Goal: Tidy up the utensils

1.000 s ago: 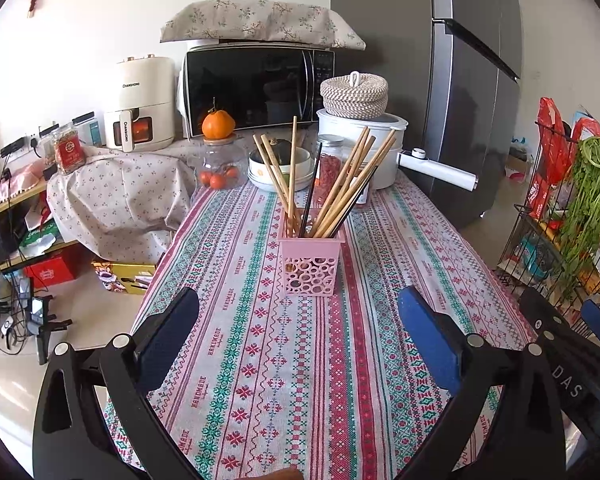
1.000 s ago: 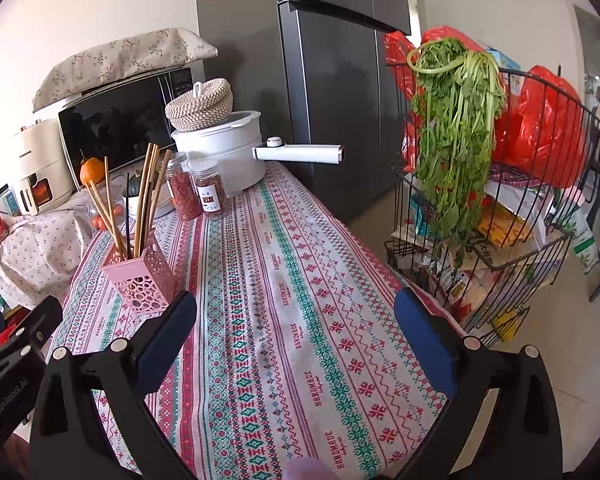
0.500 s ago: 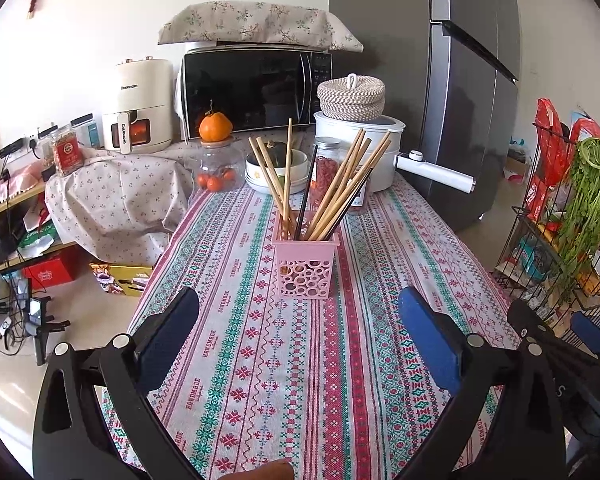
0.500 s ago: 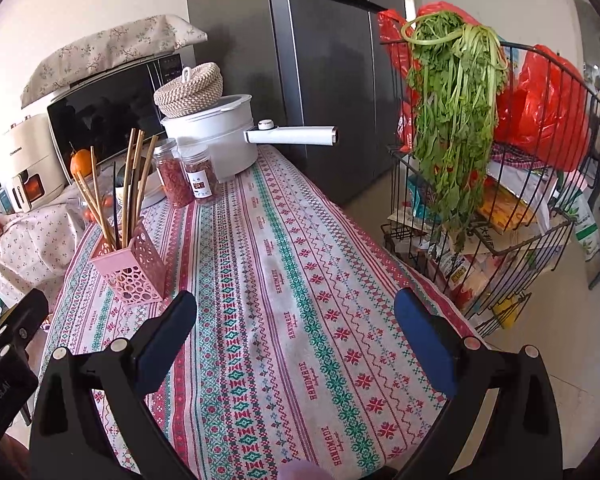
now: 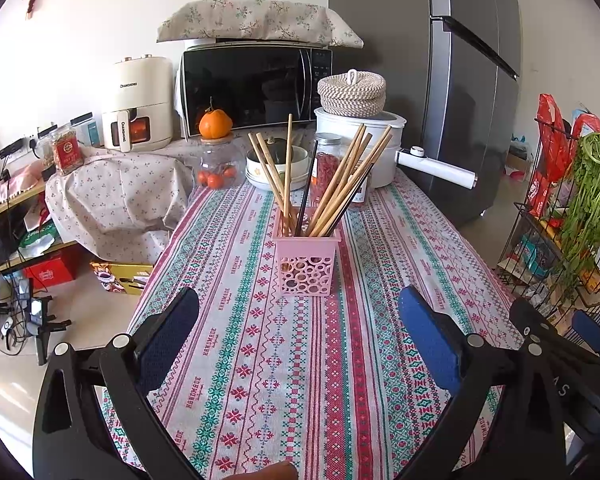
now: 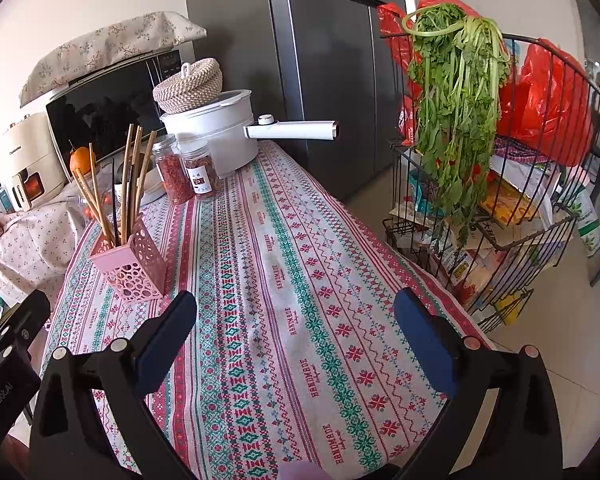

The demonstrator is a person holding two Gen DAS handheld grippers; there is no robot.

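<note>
A pink perforated holder point(image 5: 306, 264) stands upright on the patterned tablecloth point(image 5: 260, 360), filled with several wooden chopsticks point(image 5: 340, 184) and a dark pair. My left gripper point(image 5: 300, 336) is open and empty, a short way in front of the holder. In the right wrist view the holder point(image 6: 130, 266) sits to the left, beyond the left finger. My right gripper point(image 6: 296, 330) is open over the bare cloth, holding nothing. The right gripper's body point(image 5: 560, 360) shows at the lower right of the left wrist view.
At the table's far end stand a white pot point(image 6: 220, 136) with a long handle and woven lid, two spice jars point(image 6: 188, 176), a bowl point(image 5: 278, 164) and a jar with an orange point(image 5: 216, 152). A wire rack point(image 6: 500, 200) with greens stands right of the table; a microwave point(image 5: 252, 88) is behind.
Both grippers have drawn back slightly from the table's far end and shifted a little; the holder now sits slightly lower and more central in the left view. Both stay open.
</note>
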